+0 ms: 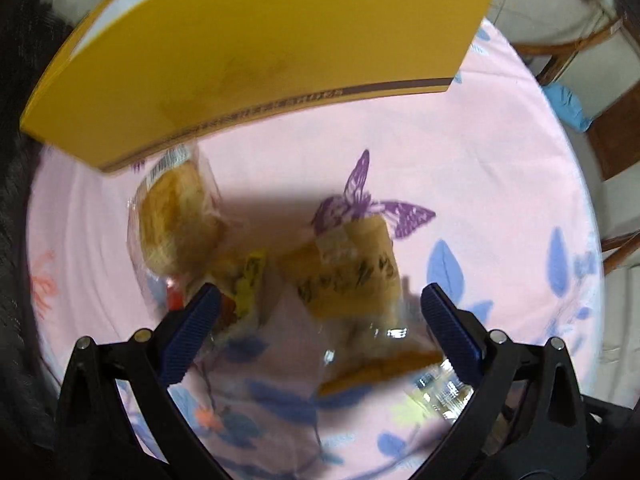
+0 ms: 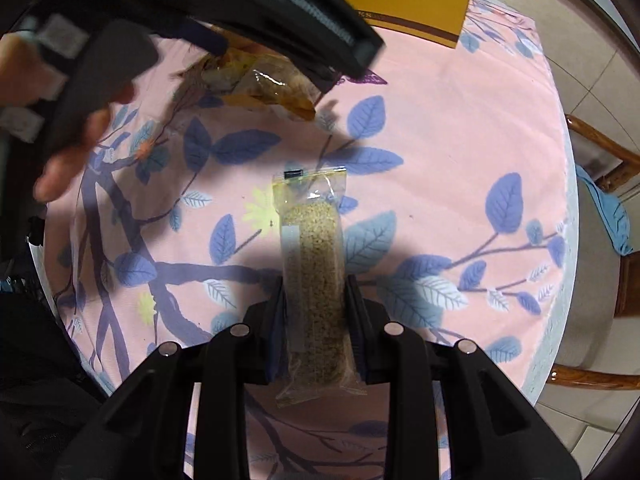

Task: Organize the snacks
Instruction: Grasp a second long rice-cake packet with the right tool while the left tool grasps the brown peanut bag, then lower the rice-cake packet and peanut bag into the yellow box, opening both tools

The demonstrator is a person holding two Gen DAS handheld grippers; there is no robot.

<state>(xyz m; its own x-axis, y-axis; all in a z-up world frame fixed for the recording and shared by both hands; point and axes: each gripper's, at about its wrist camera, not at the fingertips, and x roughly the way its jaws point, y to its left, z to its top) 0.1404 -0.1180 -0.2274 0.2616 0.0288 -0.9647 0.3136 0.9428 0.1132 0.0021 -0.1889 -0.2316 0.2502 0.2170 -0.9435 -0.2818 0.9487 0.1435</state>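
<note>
Right wrist: sesame bar [image 2: 316,280] between claw [image 2: 316,292] pads.

Box [image 1: 256,52] at the counter's [image 1: 500,168] far edge. Just before it, wrapped bread [image 1: 176,220], then another bread packet [image 1: 352,272] to its right. Nearer, toward the counter's middle, sesame bar [image 2: 314,264] between closed fingers [image 2: 356,304].

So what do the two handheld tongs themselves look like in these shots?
Both are black plastic linkage frames with round silver pivot pins. The left tongs carry ribbed dark blue pads. The right tongs look the same build, pads mostly hidden. No sleeve is clearly visible.
</note>
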